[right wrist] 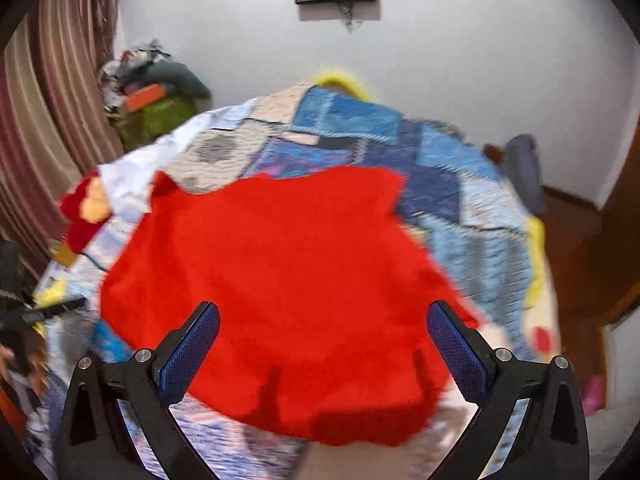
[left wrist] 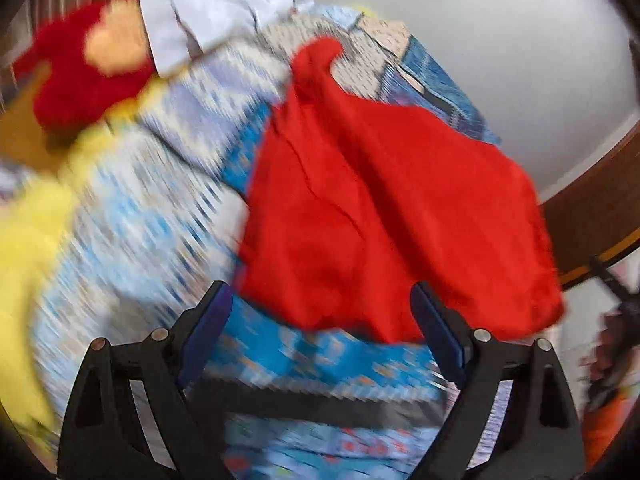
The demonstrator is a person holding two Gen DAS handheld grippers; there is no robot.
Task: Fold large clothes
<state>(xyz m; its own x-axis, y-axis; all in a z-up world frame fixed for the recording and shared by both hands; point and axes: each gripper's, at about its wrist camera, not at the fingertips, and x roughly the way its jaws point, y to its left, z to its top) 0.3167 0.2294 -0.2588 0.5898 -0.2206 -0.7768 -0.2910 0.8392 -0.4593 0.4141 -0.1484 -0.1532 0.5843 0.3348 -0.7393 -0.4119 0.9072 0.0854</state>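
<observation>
At the far left of the bed, a white shirt (right wrist: 132,176) and a darker red plush item (right wrist: 80,216) lie apart from the work. The red garment (right wrist: 276,280) sprawls mid-bed on the blue patchwork bedspread (right wrist: 452,168), bunched, its long axis seemingly running left to right in the right wrist view. The left gripper (left wrist: 320,312) has its 2 jaws wide apart, empty, the garment ahead and to its right. The right gripper (right wrist: 322,340), equally spread and empty, hangs directly over the near hem, so it looks nearer for a first pinch.
</observation>
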